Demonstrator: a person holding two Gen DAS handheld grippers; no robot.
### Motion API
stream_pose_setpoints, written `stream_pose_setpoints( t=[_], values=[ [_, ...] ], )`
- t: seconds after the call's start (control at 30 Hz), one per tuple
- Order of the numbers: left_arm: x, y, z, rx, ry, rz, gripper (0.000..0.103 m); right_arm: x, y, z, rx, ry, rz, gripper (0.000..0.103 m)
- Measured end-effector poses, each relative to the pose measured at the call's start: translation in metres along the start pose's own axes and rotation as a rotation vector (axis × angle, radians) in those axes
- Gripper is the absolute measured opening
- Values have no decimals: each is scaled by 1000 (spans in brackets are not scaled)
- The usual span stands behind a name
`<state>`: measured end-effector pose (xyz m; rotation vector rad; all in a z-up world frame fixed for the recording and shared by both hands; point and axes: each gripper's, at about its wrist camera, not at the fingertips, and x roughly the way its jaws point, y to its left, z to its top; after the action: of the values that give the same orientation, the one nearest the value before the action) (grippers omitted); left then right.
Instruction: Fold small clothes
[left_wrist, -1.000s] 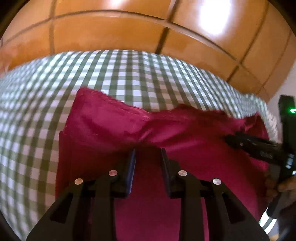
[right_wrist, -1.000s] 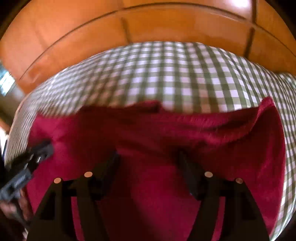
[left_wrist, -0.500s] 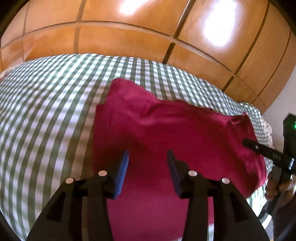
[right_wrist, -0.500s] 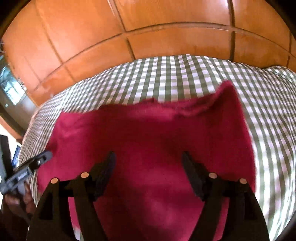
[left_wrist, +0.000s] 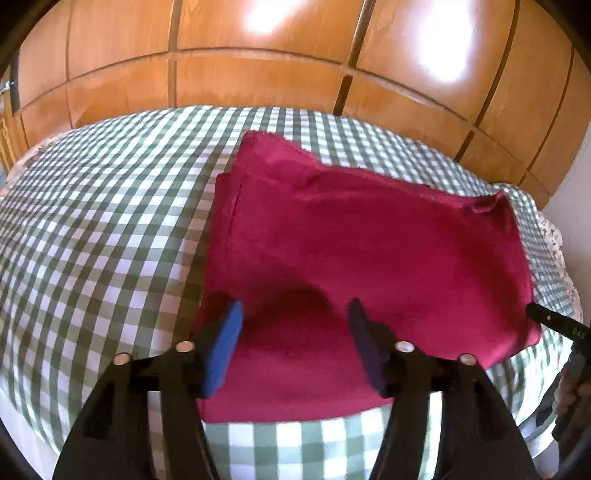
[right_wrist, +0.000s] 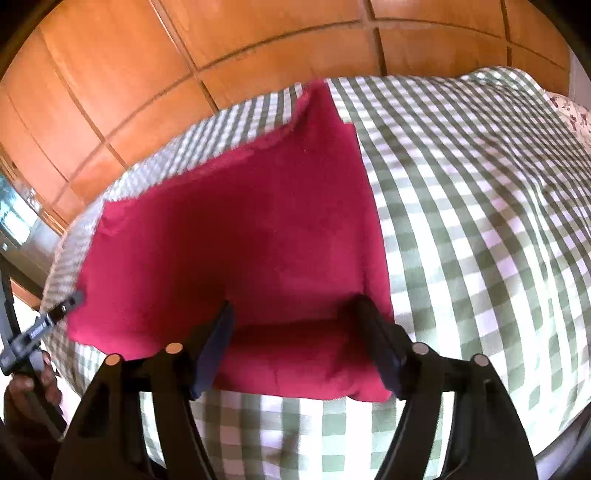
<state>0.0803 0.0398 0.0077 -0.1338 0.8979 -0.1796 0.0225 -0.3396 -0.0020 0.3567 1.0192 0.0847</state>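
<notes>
A dark red garment (left_wrist: 362, 258) lies folded flat on the green-and-white checked bedspread (left_wrist: 103, 229); it also shows in the right wrist view (right_wrist: 240, 236). My left gripper (left_wrist: 295, 325) is open and empty, raised above the garment's near left part. My right gripper (right_wrist: 295, 325) is open and empty above the garment's near right edge. The tip of the right gripper (left_wrist: 554, 325) shows at the left wrist view's right edge, beside the garment's corner. The left gripper's tip (right_wrist: 48, 321) shows at the right wrist view's left edge.
A wooden panelled wardrobe (left_wrist: 258, 66) stands behind the bed. The bedspread (right_wrist: 480, 221) stretches far to the right of the garment. A floral sheet edge (right_wrist: 569, 110) shows at the far right. A window (right_wrist: 14, 218) is at the left.
Both grippers have opened wider, let go of the garment and pulled back and up. The garment now lies flat and folded on the bed.
</notes>
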Motion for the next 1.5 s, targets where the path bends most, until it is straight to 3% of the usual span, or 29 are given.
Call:
stream_pose_setpoints(
  t=[0.1,0.2,0.47,0.6,0.63,0.7,0.8,0.97,1.3,1.5],
  values=[
    [-9,-4,-5,13,-10,12,61,-10,-2,5,27,-42,7,81],
    [-12,-5,-8,20,-7,15,61,-11,-8,9,64,-57,-11,82],
    [-15,-3,-14,16,-11,13,61,9,-40,1,227,17,64,84],
    [-14,-4,-16,20,-7,19,61,9,-42,-2,249,15,94,83],
    [-13,-4,-16,21,-6,17,61,9,-42,-2,250,17,98,81],
    [-11,-3,-17,20,-2,14,61,11,-39,0,240,28,86,61],
    [-10,-3,-18,20,2,10,61,14,-34,1,223,49,72,44],
    [-5,0,-18,23,12,-1,61,15,-28,5,203,73,68,24],
    [0,9,-14,-4,33,-62,61,-21,27,36,85,20,192,13],
    [-7,44,-2,-199,67,-295,60,-14,92,45,-41,42,293,12]
  ],
)
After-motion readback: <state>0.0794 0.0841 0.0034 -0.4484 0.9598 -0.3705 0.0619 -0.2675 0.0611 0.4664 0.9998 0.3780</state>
